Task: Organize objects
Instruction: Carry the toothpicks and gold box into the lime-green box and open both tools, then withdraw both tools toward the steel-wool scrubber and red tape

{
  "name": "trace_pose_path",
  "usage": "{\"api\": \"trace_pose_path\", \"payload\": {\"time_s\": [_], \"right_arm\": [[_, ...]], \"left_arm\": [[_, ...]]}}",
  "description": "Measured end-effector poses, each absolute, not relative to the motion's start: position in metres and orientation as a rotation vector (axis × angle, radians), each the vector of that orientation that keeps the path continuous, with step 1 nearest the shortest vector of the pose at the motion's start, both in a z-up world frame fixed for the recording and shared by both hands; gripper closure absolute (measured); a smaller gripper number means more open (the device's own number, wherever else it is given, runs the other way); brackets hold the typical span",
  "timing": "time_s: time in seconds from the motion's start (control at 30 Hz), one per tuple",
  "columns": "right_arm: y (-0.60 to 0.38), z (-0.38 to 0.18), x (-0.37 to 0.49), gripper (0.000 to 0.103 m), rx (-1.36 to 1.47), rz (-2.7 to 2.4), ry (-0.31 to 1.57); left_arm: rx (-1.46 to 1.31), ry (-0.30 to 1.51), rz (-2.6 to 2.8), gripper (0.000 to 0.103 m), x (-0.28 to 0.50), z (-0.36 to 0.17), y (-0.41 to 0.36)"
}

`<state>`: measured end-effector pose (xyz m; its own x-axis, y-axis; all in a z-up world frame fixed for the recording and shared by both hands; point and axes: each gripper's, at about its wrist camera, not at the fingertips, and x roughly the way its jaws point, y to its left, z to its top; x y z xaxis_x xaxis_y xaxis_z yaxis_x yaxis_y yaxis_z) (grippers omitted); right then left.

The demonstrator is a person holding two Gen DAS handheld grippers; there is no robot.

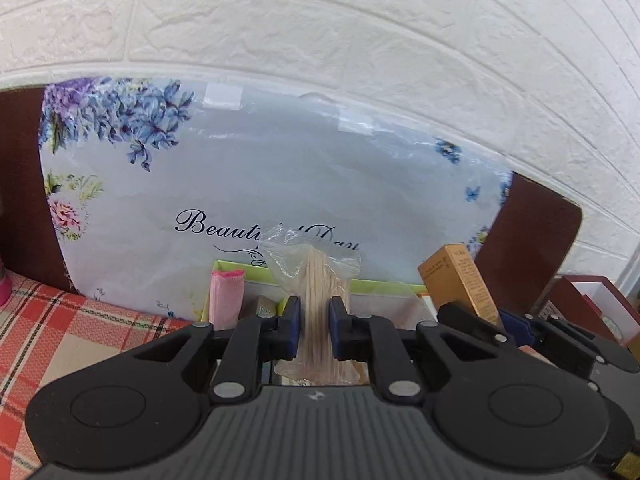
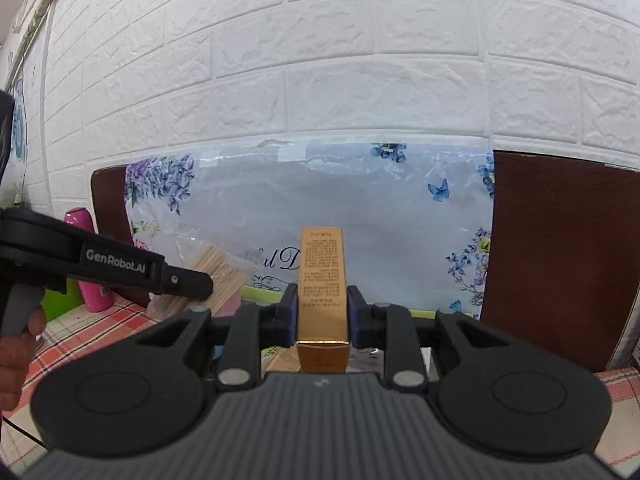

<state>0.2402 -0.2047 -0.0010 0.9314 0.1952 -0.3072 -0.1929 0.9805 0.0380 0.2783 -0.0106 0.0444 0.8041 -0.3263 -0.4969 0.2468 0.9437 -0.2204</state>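
My left gripper [image 1: 314, 310] is shut on a clear plastic bag of wooden sticks [image 1: 320, 280], held upright above a green-rimmed box [image 1: 384, 286]. My right gripper [image 2: 322, 300] is shut on a tall golden carton [image 2: 322, 276] with small print, held upright. The golden carton [image 1: 460, 284] also shows at the right of the left wrist view, with the right gripper's fingers [image 1: 516, 324] on it. The left gripper [image 2: 188, 280] and the bag of sticks [image 2: 216, 272] show at the left of the right wrist view.
A floral sheet [image 1: 280, 184] reading "Beautiful Day" leans on a brown board [image 2: 560, 260] against the white brick wall. A pink item [image 1: 226, 296] stands in the green-rimmed box. A pink bottle [image 2: 90, 264] stands on the plaid cloth [image 1: 60, 332]. A red box [image 1: 592, 300] sits at the right.
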Motion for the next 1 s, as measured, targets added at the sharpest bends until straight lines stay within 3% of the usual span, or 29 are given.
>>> {"api": "trace_pose_path", "payload": {"time_s": [0.03, 0.07, 0.1, 0.13, 0.2, 0.27, 0.47, 0.77, 1.0], "right_arm": [[-0.201, -0.008, 0.247, 0.069, -0.025, 0.213, 0.324], [-0.198, -0.015, 0.251, 0.047, -0.052, 0.207, 0.334], [-0.194, -0.022, 0.252, 0.039, -0.091, 0.182, 0.338], [-0.192, -0.029, 0.25, 0.035, -0.128, 0.164, 0.329], [-0.192, -0.039, 0.245, 0.031, -0.158, 0.149, 0.324], [-0.195, -0.045, 0.241, 0.018, -0.14, 0.141, 0.331], [-0.207, -0.039, 0.217, 0.004, -0.085, 0.117, 0.32], [-0.228, -0.011, 0.152, 0.0, -0.031, 0.088, 0.28], [-0.24, -0.022, 0.101, 0.0, 0.008, 0.068, 0.344]], "left_arm": [[-0.136, 0.561, -0.296, 0.077, 0.285, 0.037, -0.012], [-0.118, 0.577, -0.282, 0.052, 0.29, 0.03, -0.014], [-0.1, 0.599, -0.26, 0.026, 0.293, 0.023, -0.015], [-0.081, 0.61, -0.223, 0.023, 0.295, 0.015, -0.016], [-0.077, 0.596, -0.195, 0.023, 0.29, 0.006, -0.014], [-0.106, 0.602, -0.2, 0.023, 0.288, 0.001, -0.008], [-0.132, 0.619, -0.177, 0.023, 0.273, 0.007, -0.005], [-0.091, 0.62, -0.175, 0.021, 0.209, 0.024, -0.024], [-0.036, 0.701, -0.186, 0.019, 0.161, -0.001, -0.039]]}}
